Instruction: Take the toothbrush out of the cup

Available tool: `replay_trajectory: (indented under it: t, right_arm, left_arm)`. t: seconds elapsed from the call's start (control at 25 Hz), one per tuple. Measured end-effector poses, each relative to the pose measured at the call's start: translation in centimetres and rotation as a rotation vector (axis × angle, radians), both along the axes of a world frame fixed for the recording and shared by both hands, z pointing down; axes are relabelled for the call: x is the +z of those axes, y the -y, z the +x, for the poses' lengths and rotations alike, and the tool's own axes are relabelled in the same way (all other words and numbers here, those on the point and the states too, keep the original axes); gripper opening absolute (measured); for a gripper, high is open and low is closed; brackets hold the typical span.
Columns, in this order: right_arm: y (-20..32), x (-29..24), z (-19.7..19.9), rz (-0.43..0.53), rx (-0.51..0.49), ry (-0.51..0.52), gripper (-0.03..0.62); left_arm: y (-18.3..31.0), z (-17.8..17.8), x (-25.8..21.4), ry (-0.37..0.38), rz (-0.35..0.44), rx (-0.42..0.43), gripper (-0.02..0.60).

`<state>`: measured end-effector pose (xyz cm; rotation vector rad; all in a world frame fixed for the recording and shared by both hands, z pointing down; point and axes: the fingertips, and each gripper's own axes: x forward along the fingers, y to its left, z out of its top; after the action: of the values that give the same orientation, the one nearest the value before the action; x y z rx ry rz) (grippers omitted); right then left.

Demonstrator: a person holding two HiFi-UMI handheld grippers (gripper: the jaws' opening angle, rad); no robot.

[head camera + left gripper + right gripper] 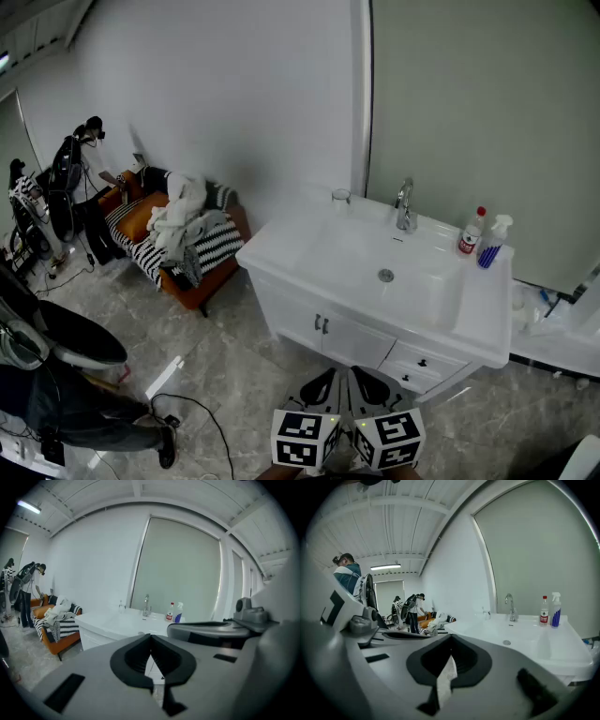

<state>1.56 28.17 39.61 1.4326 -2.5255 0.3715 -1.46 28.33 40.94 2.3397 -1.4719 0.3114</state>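
White vanity (274,249) fills mid-frame, and the cup (340,196) stands at its back edge, upper centre. Your left claw (323,380) and right claw (368,380) sit bottom centre, well apart from it, jaws together on nothing. The toothbrush is too small to make out.

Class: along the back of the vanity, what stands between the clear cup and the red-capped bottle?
Only the faucet stands between the cup and the red-capped bottle, apart from both; the head view shows it best.
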Motion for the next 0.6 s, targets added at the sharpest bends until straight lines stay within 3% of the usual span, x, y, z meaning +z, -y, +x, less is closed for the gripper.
replay_trajectory:
  t: [0.4, 0.6]
  right_arm:
    - [-1.5, -0.2, -0.9, 0.047, 0.042, -0.041, 0.011]
    - [-2.0, 0.8, -1.7, 0.022, 0.02, -0.046, 0.011]
  left_arm:
    - [-1.8, -1.3, 0.2, -0.005, 0.008, 0.023, 0.009]
    - [-2.2, -2.0, 0.6, -0.012, -0.004, 0.015, 0.009]
